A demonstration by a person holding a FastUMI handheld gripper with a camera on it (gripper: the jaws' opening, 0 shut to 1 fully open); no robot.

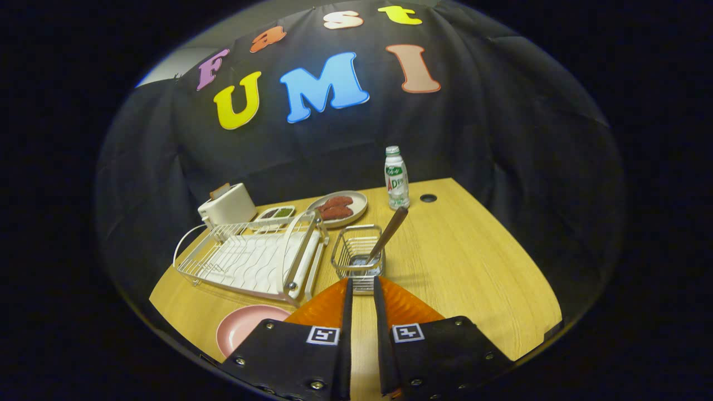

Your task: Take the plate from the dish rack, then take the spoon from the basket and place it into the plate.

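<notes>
Our gripper [362, 289], slightly open and empty, nears the basket [358, 257]; the leaning spoon [388, 230] may slip, tipping it.

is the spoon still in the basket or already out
In. The spoon leans in the wire basket, handle sticking up, just ahead of the empty gripper, whose fingers are slightly apart.

Bottle label [396, 179] too small to read; square coded markers [323, 335] sit on the tool [362, 281], fingers [346, 312] slightly apart
</notes>
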